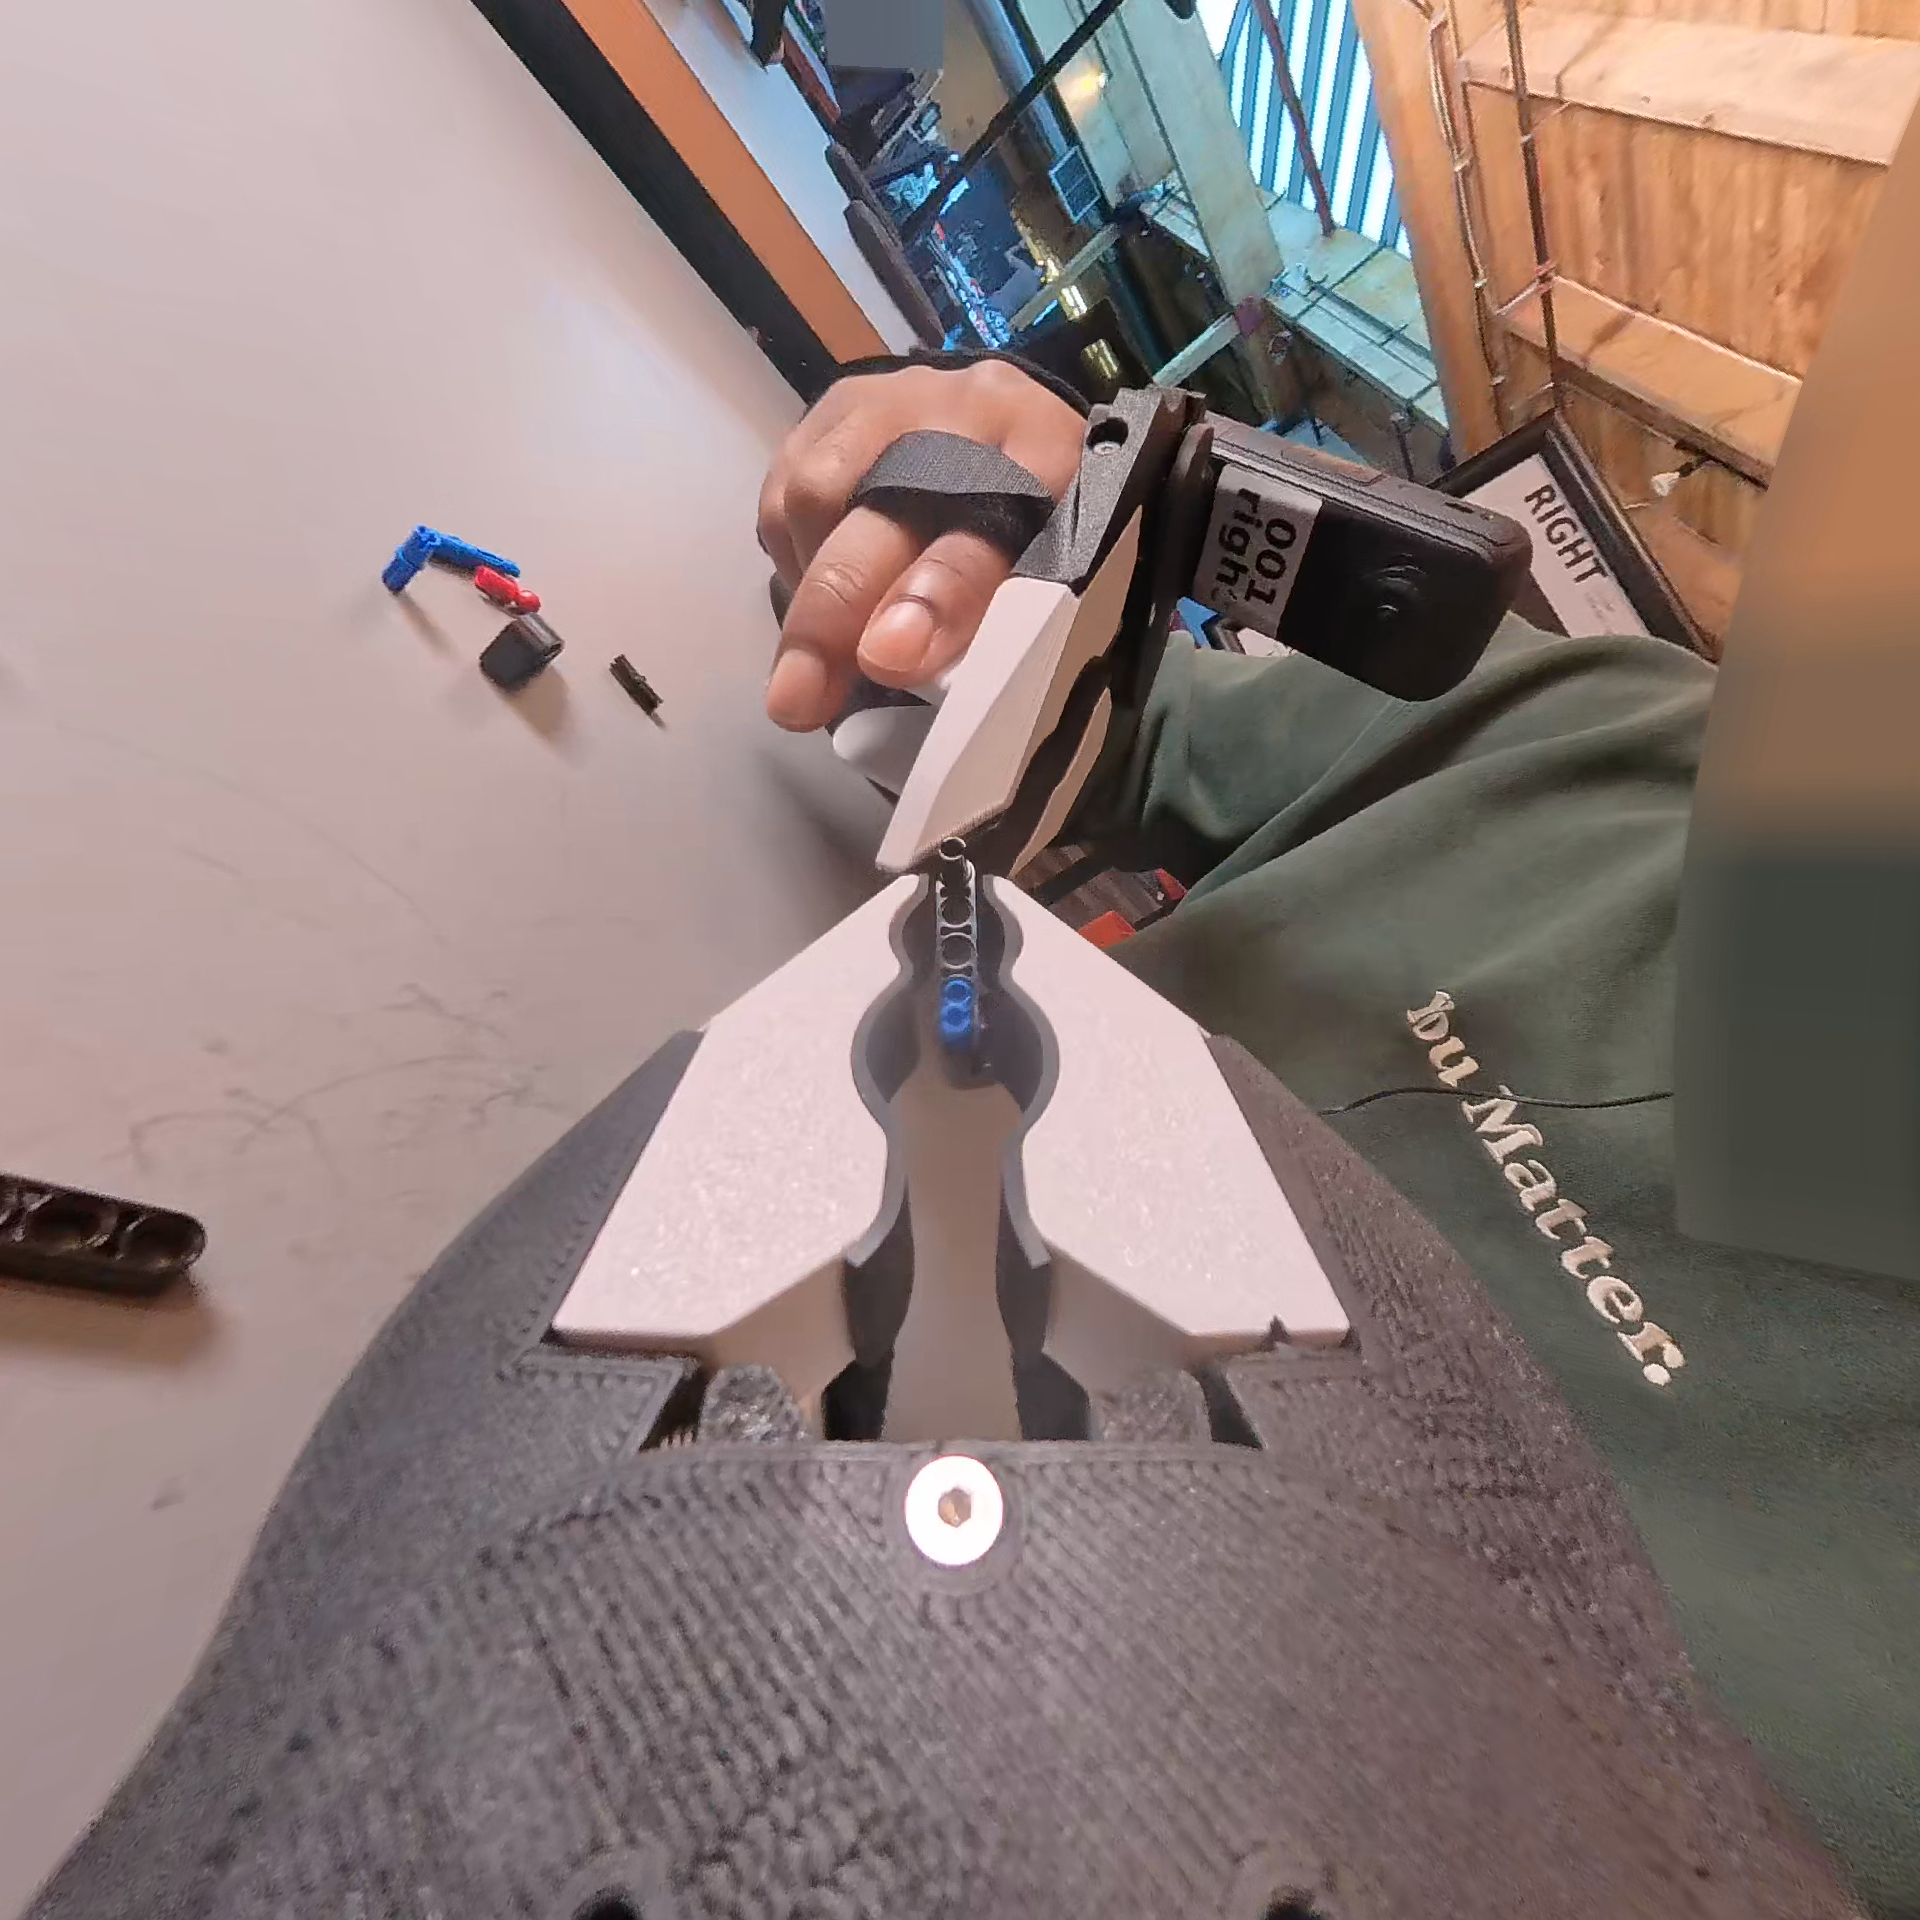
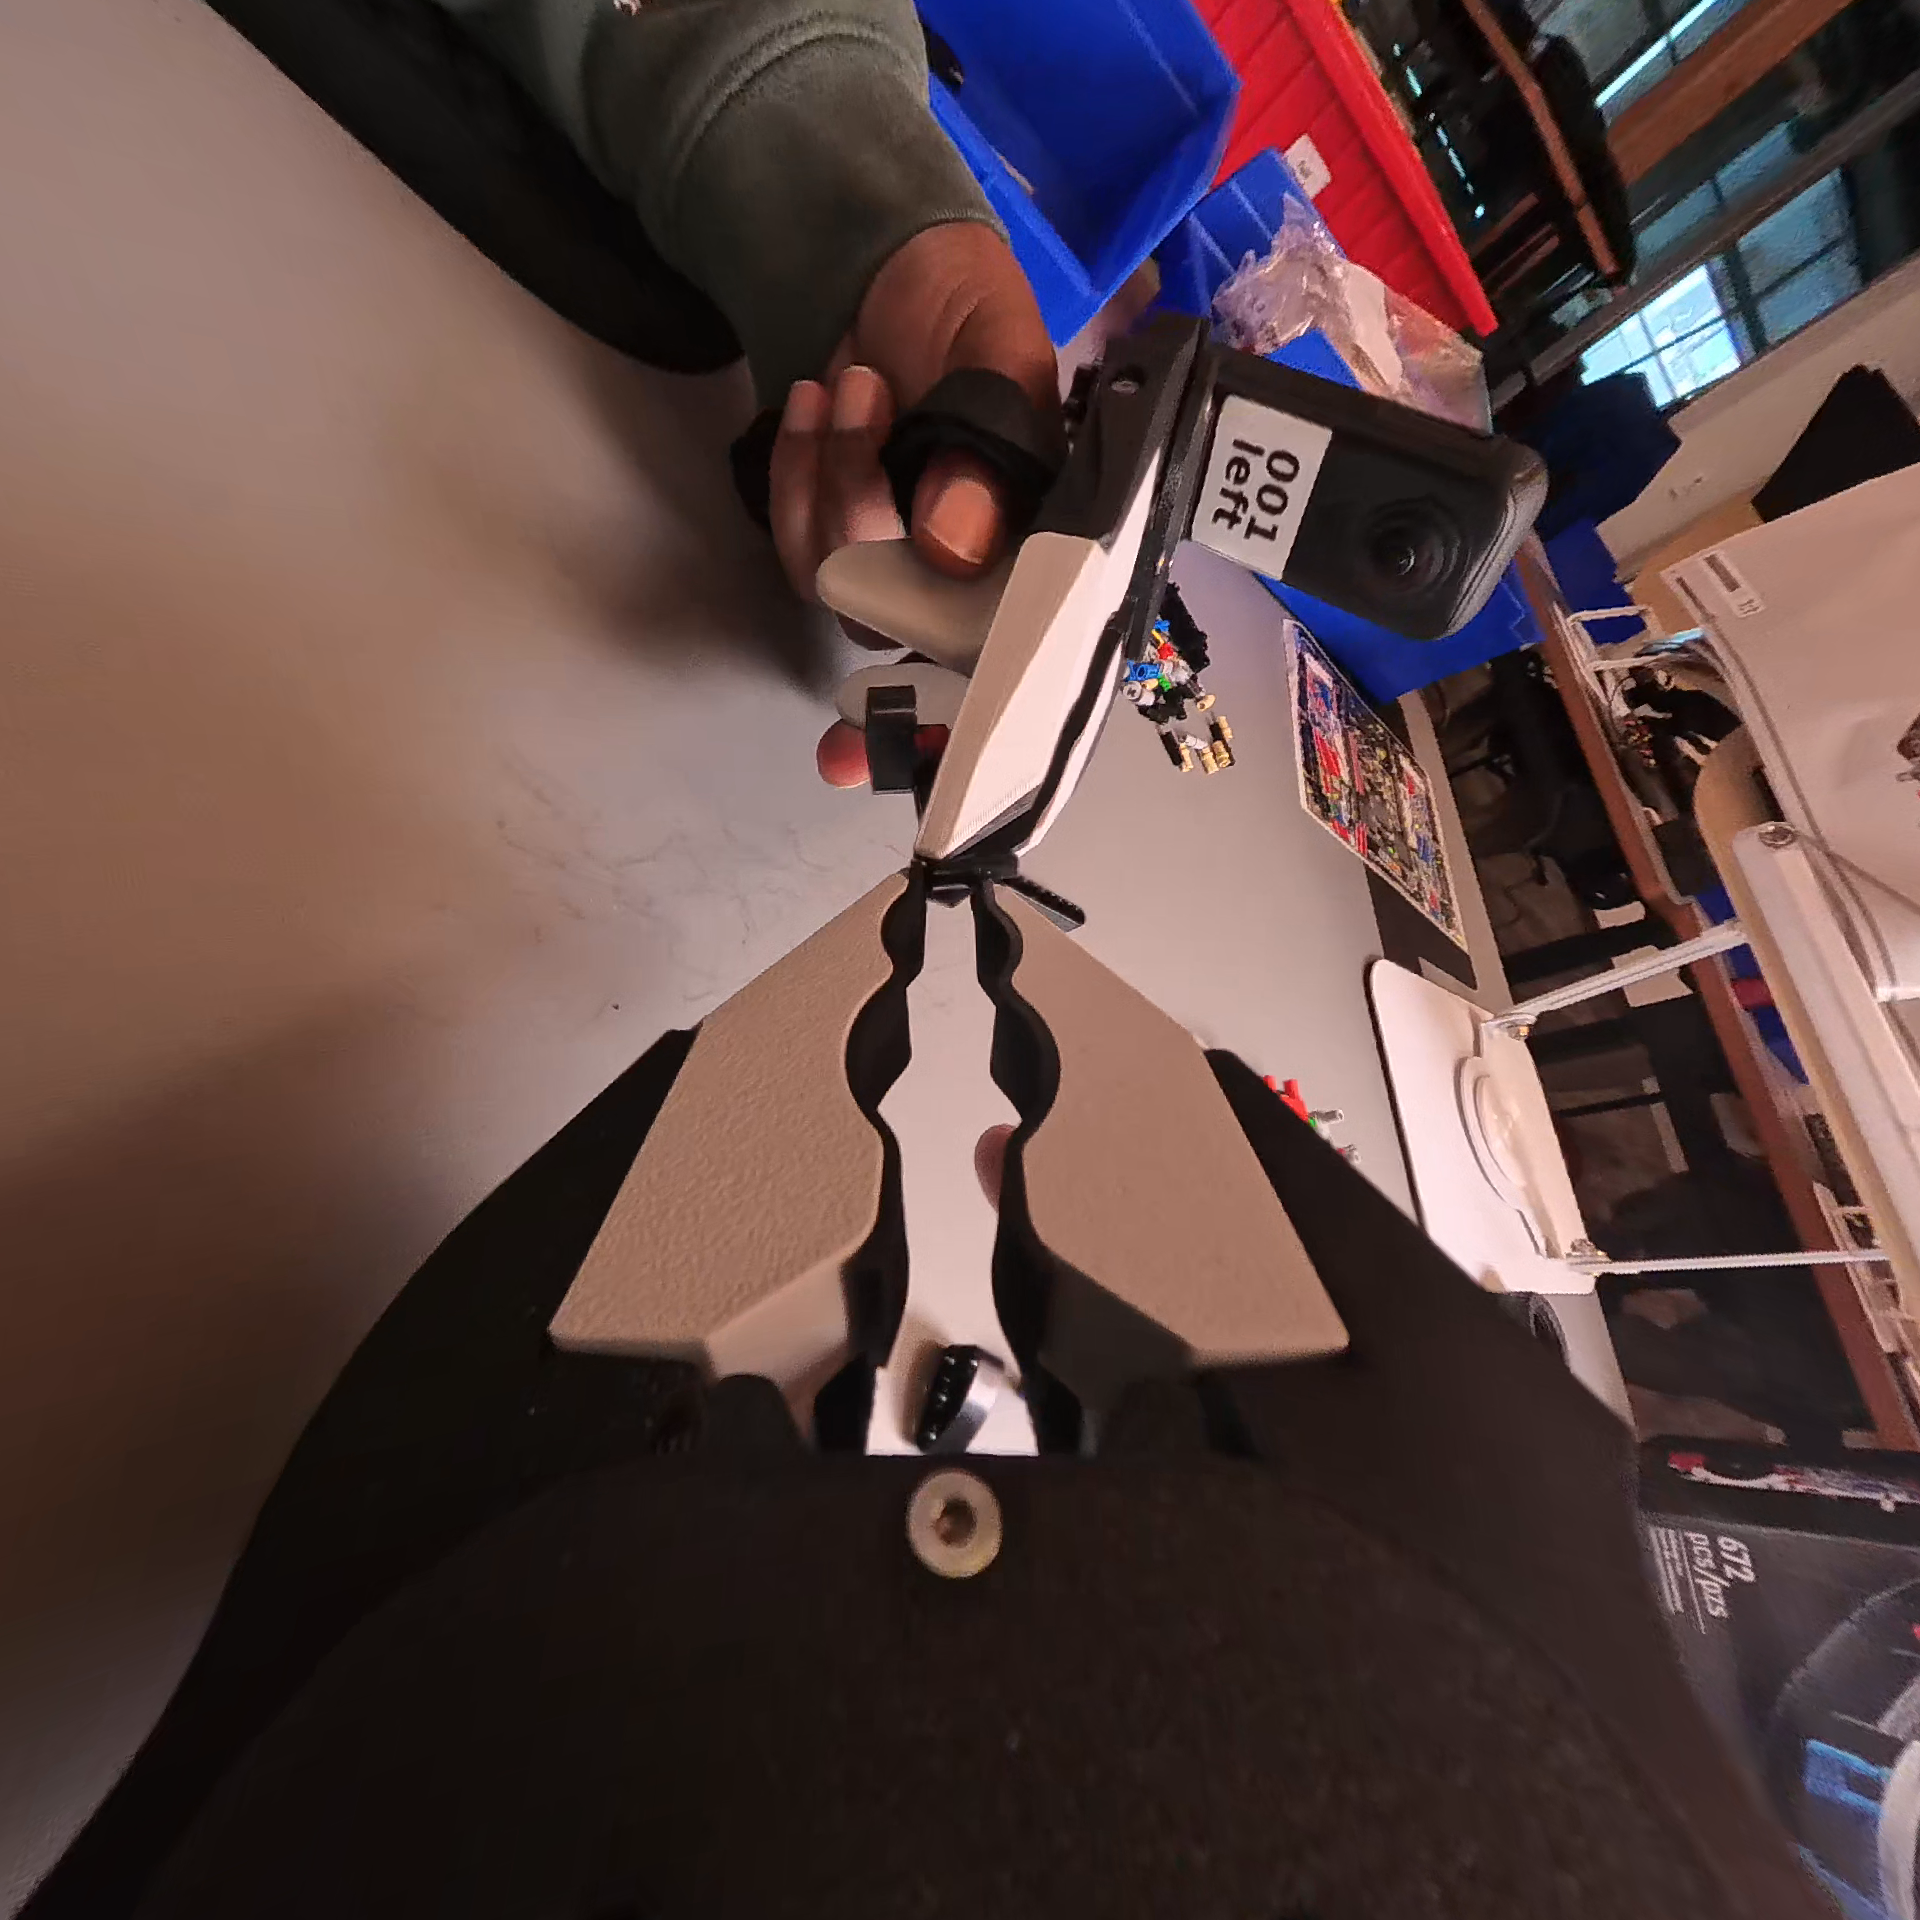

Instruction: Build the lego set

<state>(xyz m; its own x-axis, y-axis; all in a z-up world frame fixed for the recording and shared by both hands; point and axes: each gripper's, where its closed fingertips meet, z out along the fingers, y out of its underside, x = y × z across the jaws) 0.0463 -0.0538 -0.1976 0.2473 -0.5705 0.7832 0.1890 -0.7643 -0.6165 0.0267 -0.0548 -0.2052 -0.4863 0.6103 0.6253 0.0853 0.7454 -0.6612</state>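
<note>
Four small loose pieces lie on the pale table: one blue pin, one red pin, two black bits. The left gripper squeezes a black lego beam with round holes, held in the air. The right gripper pinches a thin black pin at that beam's tip

Grey table, scattered Lego pieces
</note>
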